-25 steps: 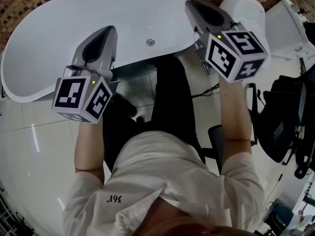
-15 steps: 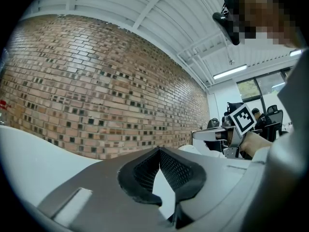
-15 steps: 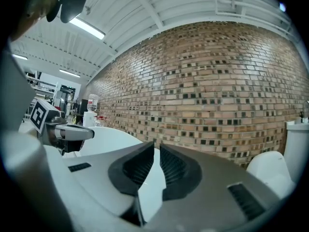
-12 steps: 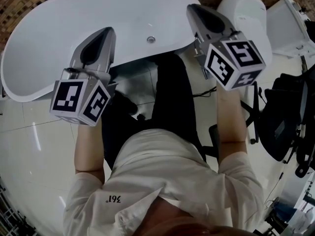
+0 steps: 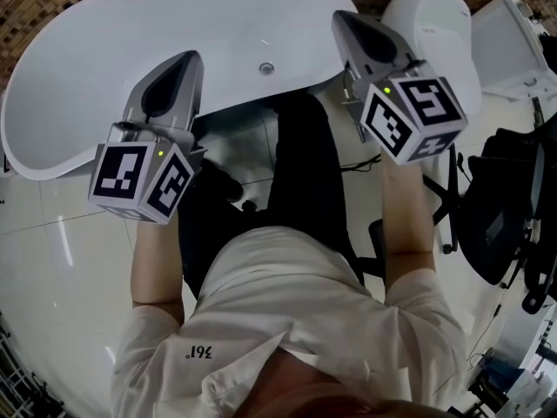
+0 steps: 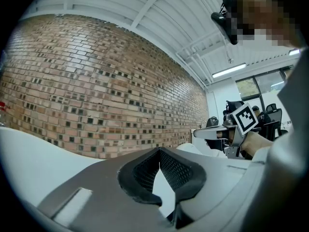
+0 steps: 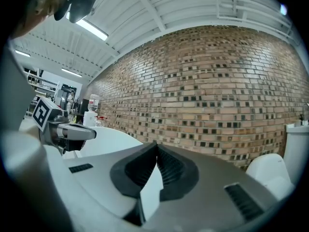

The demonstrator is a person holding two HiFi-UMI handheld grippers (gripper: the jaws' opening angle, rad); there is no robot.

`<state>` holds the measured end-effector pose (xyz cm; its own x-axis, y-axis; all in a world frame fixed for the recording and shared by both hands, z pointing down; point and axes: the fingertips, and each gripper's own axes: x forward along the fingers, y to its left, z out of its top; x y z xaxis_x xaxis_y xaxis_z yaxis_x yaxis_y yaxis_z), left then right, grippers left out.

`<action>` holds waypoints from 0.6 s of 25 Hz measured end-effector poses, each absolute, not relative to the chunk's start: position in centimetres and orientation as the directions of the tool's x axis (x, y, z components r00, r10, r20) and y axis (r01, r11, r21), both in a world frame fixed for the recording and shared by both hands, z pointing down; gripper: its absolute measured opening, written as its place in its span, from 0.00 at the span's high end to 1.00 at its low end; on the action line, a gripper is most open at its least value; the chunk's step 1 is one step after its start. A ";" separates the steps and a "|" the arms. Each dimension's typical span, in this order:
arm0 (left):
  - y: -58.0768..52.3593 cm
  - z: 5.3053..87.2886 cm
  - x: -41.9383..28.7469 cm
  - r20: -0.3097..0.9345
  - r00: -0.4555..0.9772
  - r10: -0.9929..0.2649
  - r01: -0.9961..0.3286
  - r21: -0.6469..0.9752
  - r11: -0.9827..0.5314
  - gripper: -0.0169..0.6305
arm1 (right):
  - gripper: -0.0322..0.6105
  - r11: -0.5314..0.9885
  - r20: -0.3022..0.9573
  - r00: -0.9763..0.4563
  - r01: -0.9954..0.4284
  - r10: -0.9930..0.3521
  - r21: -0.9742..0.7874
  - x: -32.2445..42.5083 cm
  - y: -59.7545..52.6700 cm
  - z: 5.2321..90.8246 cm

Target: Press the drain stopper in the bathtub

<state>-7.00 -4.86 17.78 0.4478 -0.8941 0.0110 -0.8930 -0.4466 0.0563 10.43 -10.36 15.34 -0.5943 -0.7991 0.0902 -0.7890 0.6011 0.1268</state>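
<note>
The small round silver drain stopper lies face up in the floor of the white oval bathtub, ahead of and between the two gripper tips; the tub's long axis runs across both grippers, which hide parts of its near rim; whether the stopper is raised or pressed is too small to tell; the left gripper and right gripper each have their jaws closed tip to tip, holding nothing.

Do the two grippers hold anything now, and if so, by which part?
Nothing is held: the left gripper and the right gripper are both shut and empty.
</note>
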 end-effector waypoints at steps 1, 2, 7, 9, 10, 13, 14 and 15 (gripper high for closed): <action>-4.8 17.9 -7.0 0.013 0.448 -0.894 -0.893 0.058 -0.446 0.97 | 0.95 0.601 0.092 -0.594 -0.789 -0.799 0.125 10.5 -10.4 15.5; -4.8 18.1 -6.9 0.015 0.448 -0.894 -0.893 0.060 -0.447 0.97 | 0.95 0.601 0.093 -0.594 -0.789 -0.799 0.124 10.6 -10.3 15.6; -4.5 18.7 -6.7 0.022 0.454 -0.891 -0.890 0.068 -0.452 0.97 | 0.95 0.600 0.093 -0.593 -0.790 -0.800 0.122 10.8 -10.1 16.2; -4.3 18.7 -6.6 0.019 0.461 -0.887 -0.886 0.070 -0.459 0.97 | 0.95 0.595 0.088 -0.589 -0.793 -0.804 0.128 10.9 -10.1 16.1; -4.3 18.8 -6.5 0.018 0.464 -0.886 -0.884 0.071 -0.461 0.97 | 0.95 0.593 0.086 -0.586 -0.795 -0.805 0.132 10.9 -10.1 16.1; -4.1 19.1 -6.2 0.023 0.471 -0.882 -0.880 0.075 -0.468 0.97 | 0.95 0.591 0.086 -0.585 -0.795 -0.806 0.137 11.0 -10.1 16.2; -4.0 19.2 -6.1 0.025 0.473 -0.881 -0.879 0.077 -0.470 0.97 | 0.95 0.593 0.087 -0.586 -0.793 -0.805 0.139 11.0 -10.0 16.2; -4.0 19.3 -6.0 0.027 0.476 -0.879 -0.878 0.079 -0.472 0.97 | 0.95 0.594 0.088 -0.587 -0.792 -0.805 0.142 11.1 -10.0 16.2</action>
<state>-5.98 -3.98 19.31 0.4755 -0.8793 0.0273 -0.8779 -0.4723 0.0789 11.07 -9.98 16.21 -0.5873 -0.8046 0.0878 -0.7921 0.5937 0.1421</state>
